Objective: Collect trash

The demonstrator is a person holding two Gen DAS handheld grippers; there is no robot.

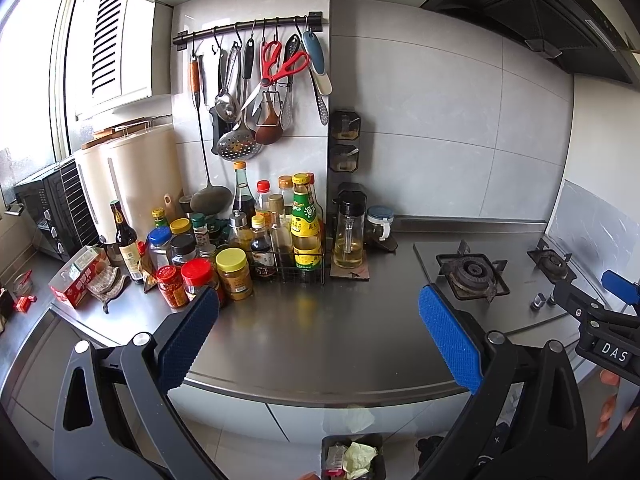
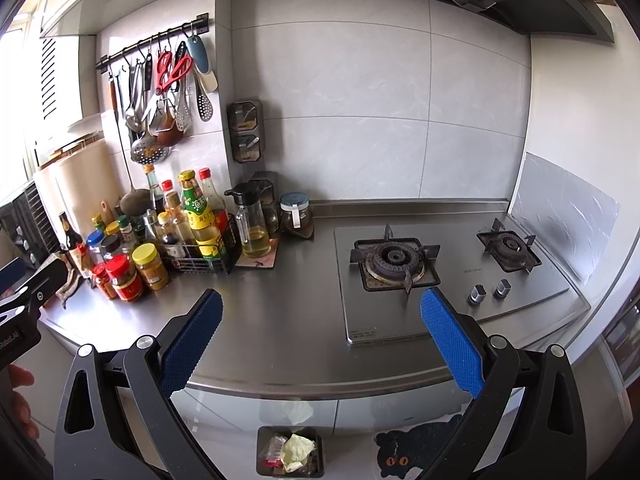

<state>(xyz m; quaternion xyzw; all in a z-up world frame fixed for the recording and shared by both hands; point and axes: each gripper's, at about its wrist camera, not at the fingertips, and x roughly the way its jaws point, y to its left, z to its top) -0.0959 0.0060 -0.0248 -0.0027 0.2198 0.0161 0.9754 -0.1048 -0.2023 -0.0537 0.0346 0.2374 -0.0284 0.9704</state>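
Both grippers, left gripper and right gripper, hover over the counter's front edge, jaws wide apart, holding nothing. Crumpled trash sits in the bin on the floor below that edge.

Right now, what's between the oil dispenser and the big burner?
Only bare steel countertop between the oil dispenser and big burner, seen in the right wrist view.

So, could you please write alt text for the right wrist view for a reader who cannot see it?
Open right tongs hover empty above a steel counter, over a floor bin holding crumpled paper. A gas hob lies right; bottles crowd the left under hanging utensils.
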